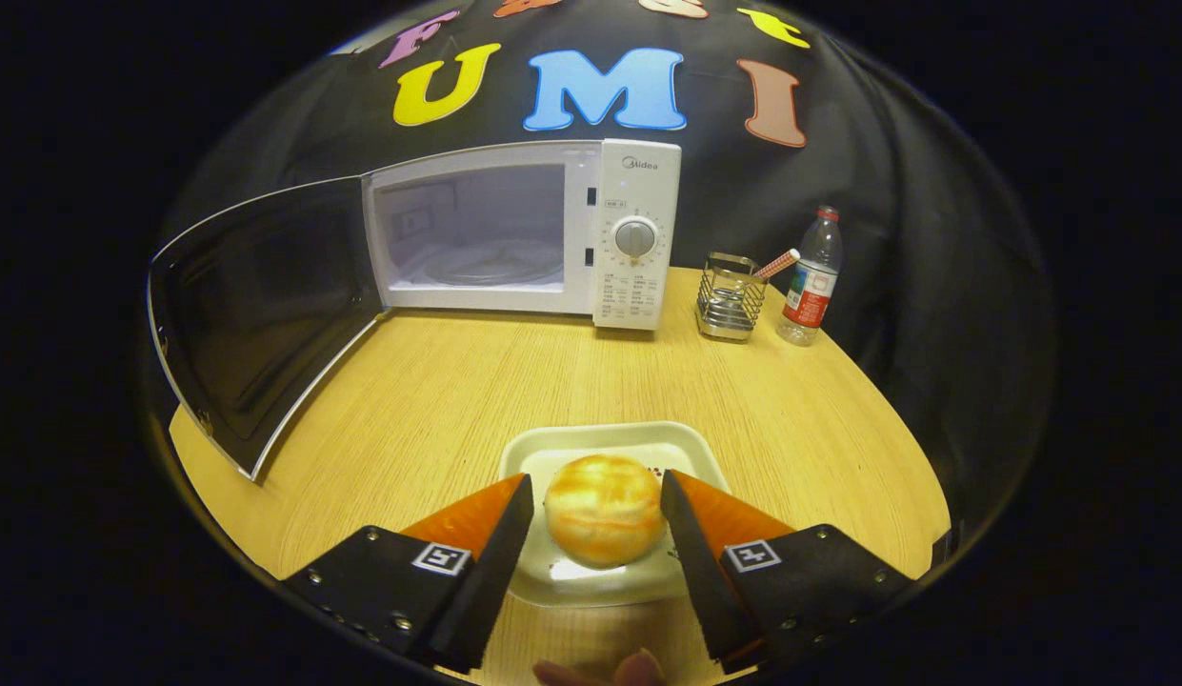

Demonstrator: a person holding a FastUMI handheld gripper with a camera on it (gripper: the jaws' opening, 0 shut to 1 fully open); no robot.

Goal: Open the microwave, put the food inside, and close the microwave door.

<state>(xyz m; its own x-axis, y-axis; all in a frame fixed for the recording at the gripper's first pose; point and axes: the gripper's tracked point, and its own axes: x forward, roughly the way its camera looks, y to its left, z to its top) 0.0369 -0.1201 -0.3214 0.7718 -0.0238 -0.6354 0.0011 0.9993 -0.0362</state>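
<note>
So the gripper (pixel 598 510) is sitting low in the bottom centre of the frame, pointing straight ahead over the counter (pixel 438 381) toward the microwave (pixel 524 233), roughly level. A bit of the person's fingers (pixel 600 672) is peeking in at the very bottom edge, just below the plate.

Room-wise: the microwave is sitting at the back of the counter in the upper middle of the frame, and its door (pixel 257 314) is hanging wide open, swinging out to the left and reaching forward over the left part of the counter. The cavity is showing with the glass turntable (pixel 495 262) inside. Between the plate and the microwave opening there's a wide stretch of bare wood. Off in the upper right, a wire holder (pixel 731 297) with a straw-like stick in it is standing next to a water bottle (pixel 811 278), both near the counter's back edge and well apart from the plate.

The gripper is spread open, fingers flanking the round bun (pixel 605 508), which is resting on a white square plate (pixel 638 443) near the front of the counter. Both fingers are sitting right beside the bun, but I can't tell if they're actually pressing on it
</note>
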